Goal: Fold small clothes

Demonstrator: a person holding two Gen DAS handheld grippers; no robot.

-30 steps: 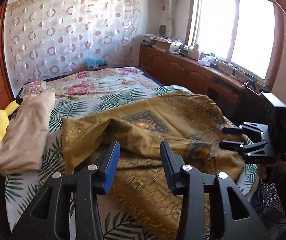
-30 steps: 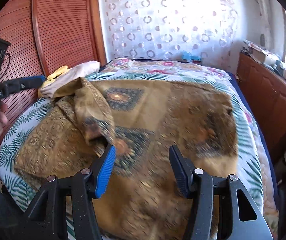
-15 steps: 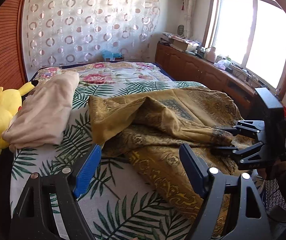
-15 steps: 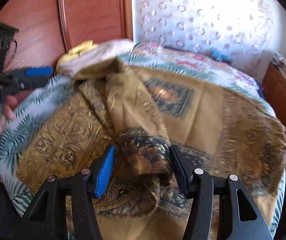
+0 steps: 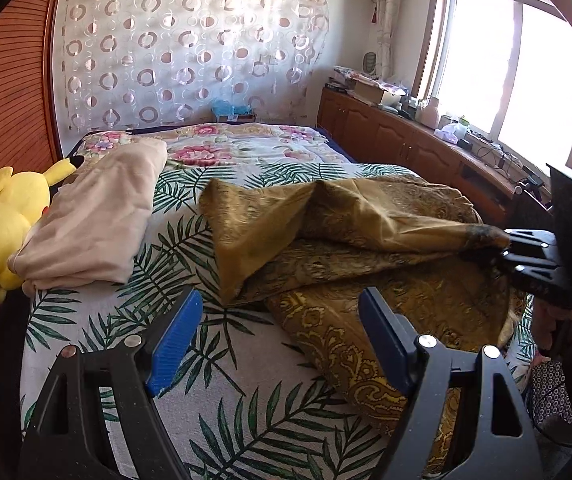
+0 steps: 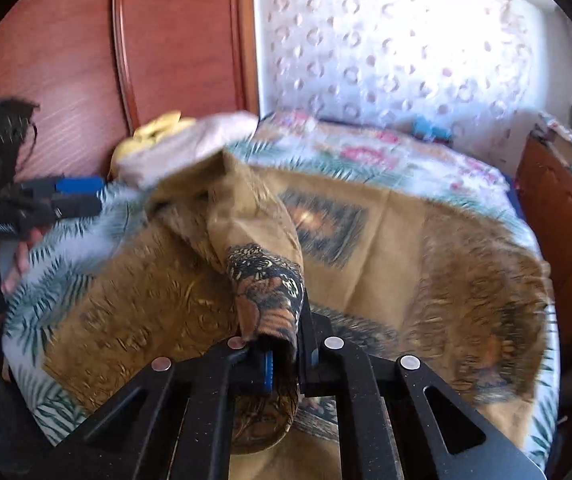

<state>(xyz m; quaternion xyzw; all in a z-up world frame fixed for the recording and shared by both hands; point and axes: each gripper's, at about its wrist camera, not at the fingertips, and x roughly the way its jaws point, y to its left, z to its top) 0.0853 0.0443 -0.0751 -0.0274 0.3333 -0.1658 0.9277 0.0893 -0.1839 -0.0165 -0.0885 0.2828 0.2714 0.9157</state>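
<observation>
A large golden patterned cloth [image 5: 365, 240] lies rumpled on the bed, partly folded over itself; it also fills the right wrist view [image 6: 425, 248]. My right gripper [image 6: 286, 360] is shut on a dark patterned corner of the cloth [image 6: 266, 280] and lifts it; it shows at the right edge of the left wrist view [image 5: 525, 256]. My left gripper [image 5: 278, 336] is open and empty above the leaf-print bedsheet [image 5: 206, 360], left of the cloth. It shows at the left of the right wrist view [image 6: 66, 196].
A folded beige garment [image 5: 98, 216] and a yellow plush toy [image 5: 2, 224] lie at the bed's left side. Wooden cabinets [image 5: 405, 144] with clutter run under the window on the right. A wooden wardrobe [image 6: 126, 60] stands at the left.
My right gripper closed on the cloth's corner and pulled it up toward itself. My left gripper opened wider and drew back left, off the cloth.
</observation>
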